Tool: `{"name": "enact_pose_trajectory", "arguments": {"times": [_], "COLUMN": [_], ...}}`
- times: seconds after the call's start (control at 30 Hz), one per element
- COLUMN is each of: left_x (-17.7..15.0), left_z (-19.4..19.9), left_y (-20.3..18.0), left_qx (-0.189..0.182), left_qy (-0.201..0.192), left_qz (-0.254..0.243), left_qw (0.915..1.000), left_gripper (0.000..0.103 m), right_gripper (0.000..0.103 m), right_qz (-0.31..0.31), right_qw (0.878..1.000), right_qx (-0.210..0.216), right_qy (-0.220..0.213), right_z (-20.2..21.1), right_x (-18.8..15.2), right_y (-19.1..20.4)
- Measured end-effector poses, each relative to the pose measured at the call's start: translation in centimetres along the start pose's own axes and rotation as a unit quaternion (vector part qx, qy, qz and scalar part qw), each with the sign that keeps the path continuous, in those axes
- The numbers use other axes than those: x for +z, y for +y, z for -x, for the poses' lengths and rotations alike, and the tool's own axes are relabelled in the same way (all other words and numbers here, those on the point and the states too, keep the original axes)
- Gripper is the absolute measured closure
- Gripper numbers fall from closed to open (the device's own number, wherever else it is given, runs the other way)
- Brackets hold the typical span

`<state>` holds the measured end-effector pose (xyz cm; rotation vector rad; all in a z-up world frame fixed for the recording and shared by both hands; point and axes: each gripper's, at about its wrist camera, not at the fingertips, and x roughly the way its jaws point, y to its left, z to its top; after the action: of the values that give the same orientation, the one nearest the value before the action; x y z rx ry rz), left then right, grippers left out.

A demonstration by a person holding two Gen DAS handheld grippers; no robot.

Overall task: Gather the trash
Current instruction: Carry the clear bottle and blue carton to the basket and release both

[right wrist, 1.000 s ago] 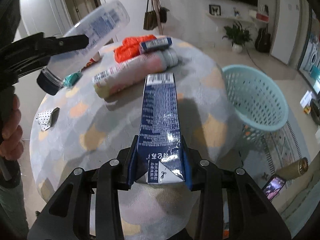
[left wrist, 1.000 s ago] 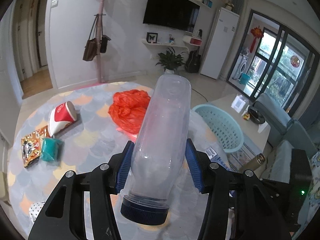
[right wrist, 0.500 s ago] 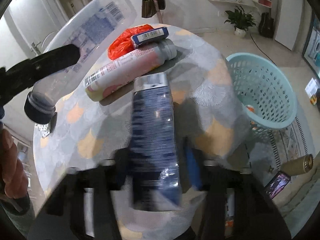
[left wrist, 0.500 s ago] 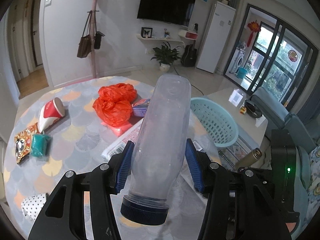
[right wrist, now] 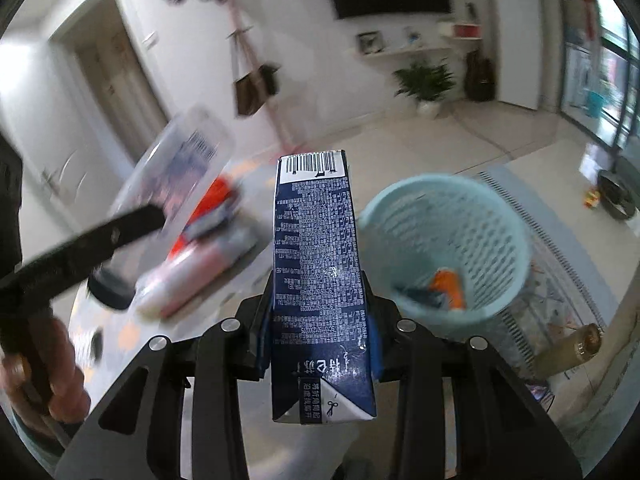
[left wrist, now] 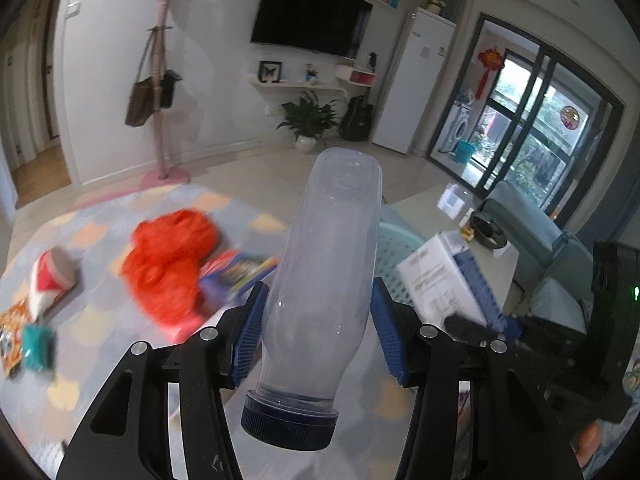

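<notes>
Evidently light and stiff, the dark-blue printed drink carton (right wrist: 320,280) sits pinched near its folded end by the right gripper (right wrist: 320,320), while the left gripper (left wrist: 318,328) squeezes the slippery clear plastic bottle (left wrist: 324,280) mid-body.

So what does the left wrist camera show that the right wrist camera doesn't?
Only the left wrist view shows the red paper cup, the teal packet and the snack wrapper on the table, with the left gripper shut on the clear bottle.

Only the right wrist view shows inside the basket, where orange and dark scraps lie, and the pink bottle lying on the table.

Both show the bottle, the right gripper holding the blue carton, the orange bag and the basket.
</notes>
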<state>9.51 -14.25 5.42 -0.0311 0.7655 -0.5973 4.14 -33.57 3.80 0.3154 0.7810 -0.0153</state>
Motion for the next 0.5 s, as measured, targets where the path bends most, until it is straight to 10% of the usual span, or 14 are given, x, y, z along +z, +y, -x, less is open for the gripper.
{"name": "enact_pose_trajectory", "arguments": {"times": [0.5], "left_x": [2.5], "left_z": [-13.8], "left_y": [-5.4], "left_qx": [-0.044], "left_qy": [0.074], "left_qz": [-0.014], "left_qw": [0.9962], "left_gripper": [0.052], "right_gripper": [0.07], "right_qz": [-0.149], "right_qw": [0.983], "right_qx": [-0.106], "right_qy": [-0.001], "right_z": [-8.2], "right_x": [3.4], "right_y": [-11.5]}}
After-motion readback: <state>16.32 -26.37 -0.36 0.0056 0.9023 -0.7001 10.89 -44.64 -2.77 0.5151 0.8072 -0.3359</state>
